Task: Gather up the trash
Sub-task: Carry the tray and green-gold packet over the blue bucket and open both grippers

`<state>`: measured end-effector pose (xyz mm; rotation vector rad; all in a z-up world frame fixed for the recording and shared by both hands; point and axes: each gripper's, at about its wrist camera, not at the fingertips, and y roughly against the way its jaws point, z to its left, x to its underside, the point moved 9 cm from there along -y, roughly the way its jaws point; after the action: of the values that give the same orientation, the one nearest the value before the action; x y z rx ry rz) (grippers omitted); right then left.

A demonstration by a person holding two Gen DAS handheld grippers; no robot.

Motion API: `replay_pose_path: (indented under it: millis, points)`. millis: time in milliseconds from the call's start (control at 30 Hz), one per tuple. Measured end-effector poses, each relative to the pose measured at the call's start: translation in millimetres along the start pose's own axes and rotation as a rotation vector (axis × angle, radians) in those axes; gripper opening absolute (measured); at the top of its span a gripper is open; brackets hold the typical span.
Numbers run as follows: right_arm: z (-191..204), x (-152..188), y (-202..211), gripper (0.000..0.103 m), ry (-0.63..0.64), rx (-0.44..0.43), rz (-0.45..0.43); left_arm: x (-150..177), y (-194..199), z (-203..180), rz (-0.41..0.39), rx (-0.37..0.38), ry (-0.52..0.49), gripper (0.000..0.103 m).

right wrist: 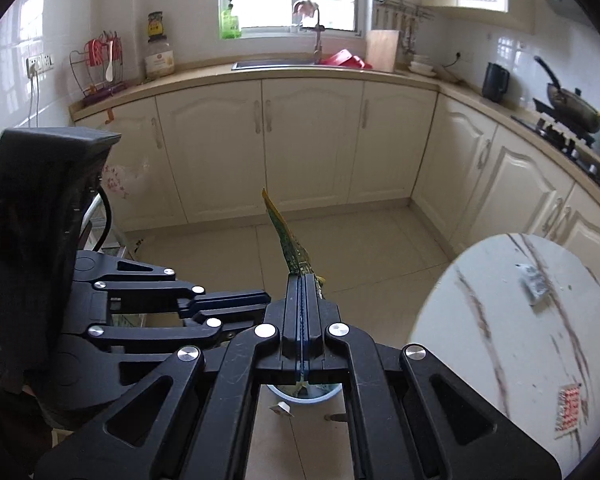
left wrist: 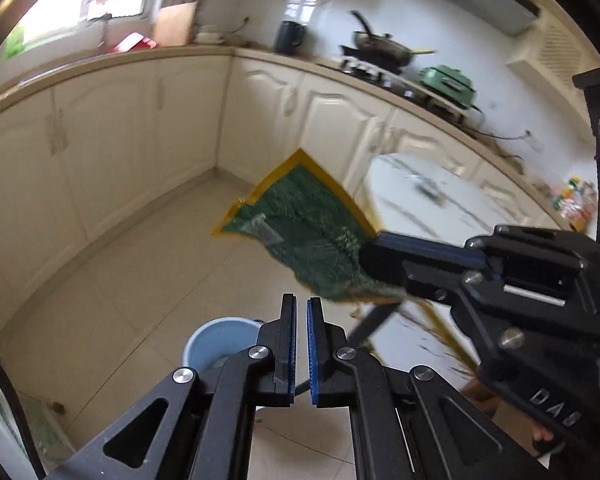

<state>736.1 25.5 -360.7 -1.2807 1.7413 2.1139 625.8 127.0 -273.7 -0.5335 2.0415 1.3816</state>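
A green wrapper (left wrist: 300, 232) with a yellow border hangs in the air, and my right gripper (left wrist: 366, 258) is shut on its lower corner. The right wrist view shows that wrapper (right wrist: 288, 236) edge-on, sticking up from the right gripper (right wrist: 303, 278). My left gripper (left wrist: 302, 305) is shut with nothing between its pads, and it sits just left of the right one (right wrist: 265, 307). A pale blue bin (left wrist: 220, 340) stands on the floor below both grippers, its rim (right wrist: 320, 399) showing under the right fingers. On the round marble table (right wrist: 500, 340) lie a silver wrapper (right wrist: 534, 284) and a red-and-white packet (right wrist: 568, 408).
Cream cabinets (right wrist: 312, 140) line the far wall and the right wall. On the counter are a sink (right wrist: 276, 64), a dark kettle (right wrist: 496, 82) and a pan (right wrist: 572, 106) on the stove. A dark draped chair back (right wrist: 40, 220) stands at left. A small white scrap (right wrist: 282, 408) lies by the bin.
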Motion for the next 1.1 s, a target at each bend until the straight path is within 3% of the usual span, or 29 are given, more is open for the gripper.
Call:
replay_pose_path:
  millis: [167, 367, 500, 567, 633, 733, 867, 1000, 1100]
  points:
    - [15, 10, -87, 0.001, 0.003, 0.023, 0.125, 24, -29, 60, 0.078, -0.059, 0.080, 0.000]
    - [7, 54, -174, 0.002, -0.037, 0.018, 0.280, 52, -62, 119, 0.158, -0.092, 0.178, 0.000]
    - [-9, 76, -213, 0.002, -0.076, 0.047, 0.334, 58, -81, 136, 0.191, -0.099, 0.217, 0.002]
    - [-16, 80, -215, 0.009, -0.087, 0.075, 0.335, 48, -88, 139, 0.185, -0.098, 0.228, 0.002]
    - [-18, 76, -207, 0.017, -0.110, 0.060, 0.309, 42, -86, 138, 0.165, -0.096, 0.237, 0.006]
    - [-20, 63, -184, 0.041, -0.111, 0.069, 0.240, 30, -81, 126, 0.125, -0.106, 0.232, 0.010]
    - [-12, 38, -137, 0.047, -0.119, 0.072, 0.135, 23, -44, 100, 0.040, -0.127, 0.222, 0.021]
    - [-5, 8, -71, 0.065, -0.079, 0.131, -0.002, 2, 9, 72, -0.088, -0.165, 0.200, 0.055]
    - [-12, -3, -14, 0.081, -0.093, 0.172, -0.091, -17, 47, 34, -0.187, -0.172, 0.149, 0.070]
